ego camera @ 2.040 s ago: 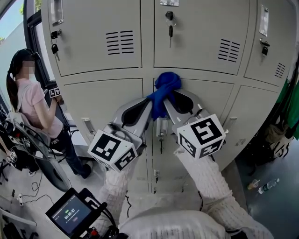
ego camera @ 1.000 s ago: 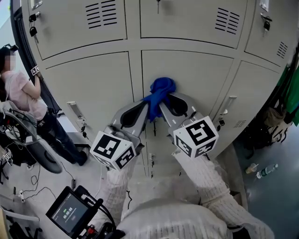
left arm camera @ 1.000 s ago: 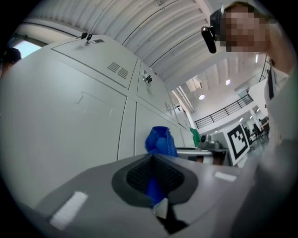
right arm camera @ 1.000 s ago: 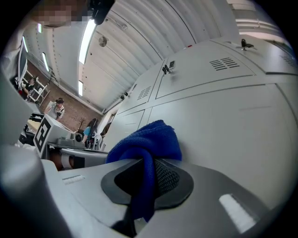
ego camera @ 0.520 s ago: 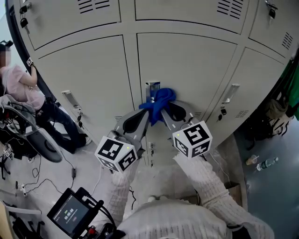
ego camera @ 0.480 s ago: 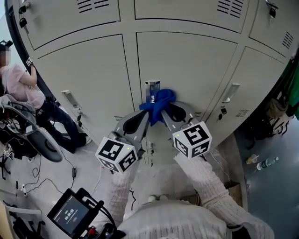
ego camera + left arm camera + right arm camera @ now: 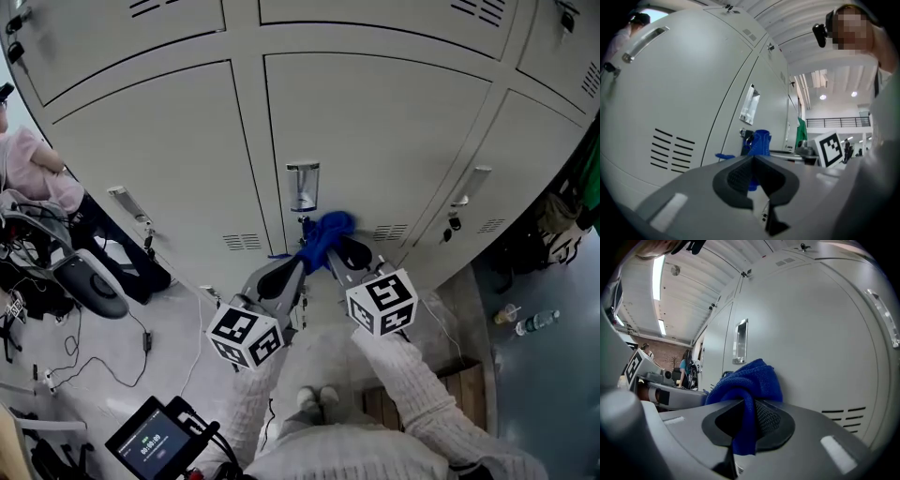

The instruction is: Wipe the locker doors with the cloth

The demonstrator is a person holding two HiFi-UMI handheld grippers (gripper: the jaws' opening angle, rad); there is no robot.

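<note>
At the lower left corner of the middle locker door (image 7: pixel 375 141), just below its metal pull (image 7: pixel 302 186), the blue cloth (image 7: pixel 325 234) is bunched against the grey panel. The right claw (image 7: pixel 333 247) is clamped on it. In the right gripper view the fabric is pinched in the seam of the jaws, with a wad bulging out ahead and a short tail hanging behind. This probably gives a padded front to press on the door, so the plastic does not touch the paint. The left claw (image 7: pixel 296 261) sits just beside it with its jaws drawn together too, and the left gripper view shows a thin strip of blue caught in their seam. It seems to hold the cloth's loose end so that end cannot flap or drag. Both claws aim up and into the door, converging on the wad. In the head view the cloth's long axis runs on a slant, from the wad by the door's left edge down and left to the trailing end at the left claw. The wad itself faces the panel and leans toward the pull.
</note>
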